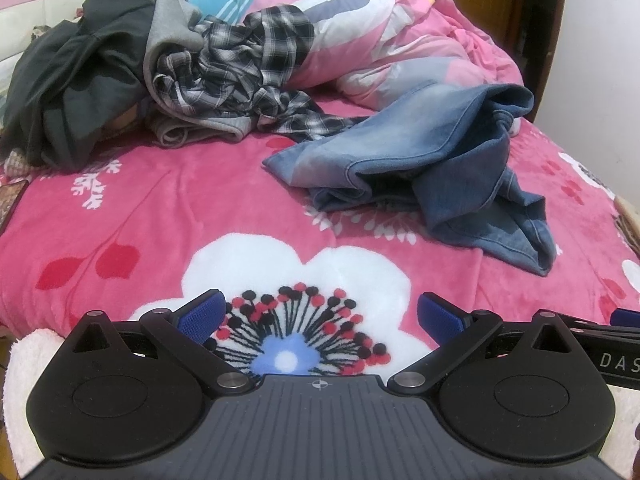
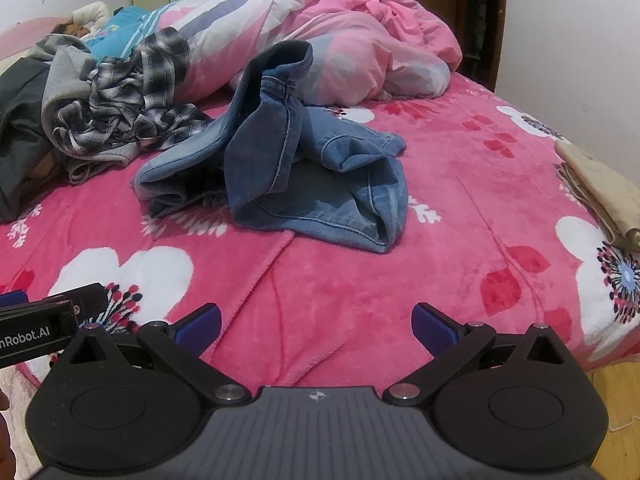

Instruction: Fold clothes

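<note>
The jeans (image 2: 288,160) lie in a crumpled heap on the bed (image 2: 460,208), out in front of both tools. From the right hand-held gripper (image 2: 316,330) they sit almost straight ahead, just a bit to the left. From the left hand-held gripper (image 1: 320,318) the jeans (image 1: 420,168) sit ahead and off to the right. So I think the right one is better lined up to reach them first.

The heap stretches mostly from side to side across the bed, with one leg hem (image 2: 380,232) poking toward the right tool. That hem looks like the easiest bit to grab.

Both tools have their blue fingers spread wide, and they hold nothing. Both hang over the near edge of the bed, well apart from the jeans.

More clothes wait in a pile (image 1: 168,76) farther back on the left.
</note>
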{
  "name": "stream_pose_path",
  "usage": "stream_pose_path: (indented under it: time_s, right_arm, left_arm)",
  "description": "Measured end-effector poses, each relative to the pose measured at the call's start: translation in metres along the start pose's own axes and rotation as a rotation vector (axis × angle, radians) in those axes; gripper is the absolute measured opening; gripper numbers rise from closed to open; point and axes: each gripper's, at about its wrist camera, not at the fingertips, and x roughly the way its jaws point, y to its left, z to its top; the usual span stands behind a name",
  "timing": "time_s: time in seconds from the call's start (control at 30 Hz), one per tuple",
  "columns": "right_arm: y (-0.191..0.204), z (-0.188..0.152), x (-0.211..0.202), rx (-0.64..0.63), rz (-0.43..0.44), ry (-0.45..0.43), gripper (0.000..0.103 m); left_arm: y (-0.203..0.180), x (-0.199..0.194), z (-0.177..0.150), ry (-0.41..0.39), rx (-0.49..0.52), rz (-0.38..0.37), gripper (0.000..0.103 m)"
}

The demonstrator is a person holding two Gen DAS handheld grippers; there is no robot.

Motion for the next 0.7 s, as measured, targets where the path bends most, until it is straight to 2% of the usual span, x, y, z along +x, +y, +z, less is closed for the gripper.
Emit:
stream_pose_path:
  time_s: [0.7]
  right_arm:
    - [-0.0010, -0.0004, 0.0065, 0.008, 0.000, 0.010, 0.103]
  left_arm:
    - [0.0038, 0.0060, 0.0003, 0.007, -0.013, 0.000, 0.103]
